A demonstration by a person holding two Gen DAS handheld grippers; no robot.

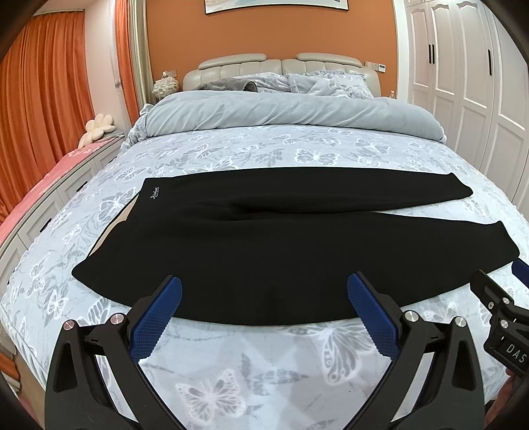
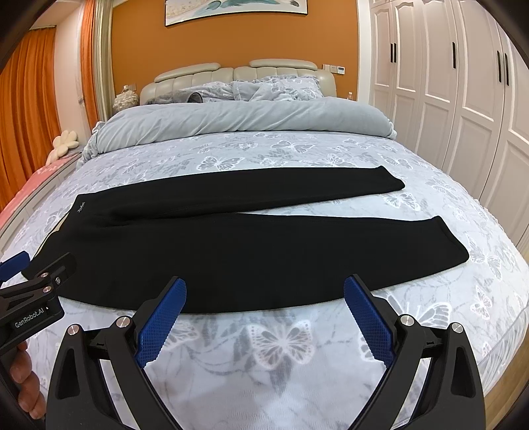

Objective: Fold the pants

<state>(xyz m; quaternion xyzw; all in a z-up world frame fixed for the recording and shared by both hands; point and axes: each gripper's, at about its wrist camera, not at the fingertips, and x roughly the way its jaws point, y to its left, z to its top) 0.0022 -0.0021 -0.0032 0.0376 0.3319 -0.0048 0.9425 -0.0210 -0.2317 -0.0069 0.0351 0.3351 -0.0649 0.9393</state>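
Black pants (image 1: 231, 251) lie on a pale blue-grey bed (image 1: 251, 373) sheet printed with white butterflies, before orange curtains (image 1: 43, 109) and white wardrobe doors (image 1: 463, 72).

The small pale logo (image 1: 155, 193) on the pants (image 1: 251, 244) is too tiny to read; the wall picture (image 2: 236, 8) runs off the top edge, and the hand (image 2: 24, 380) is half hidden.

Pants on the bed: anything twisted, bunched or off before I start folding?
Nothing serious. The black pants lie flat on the butterfly bedspread, legs splayed apart toward the cuffs, with a soft ridge near the crotch.
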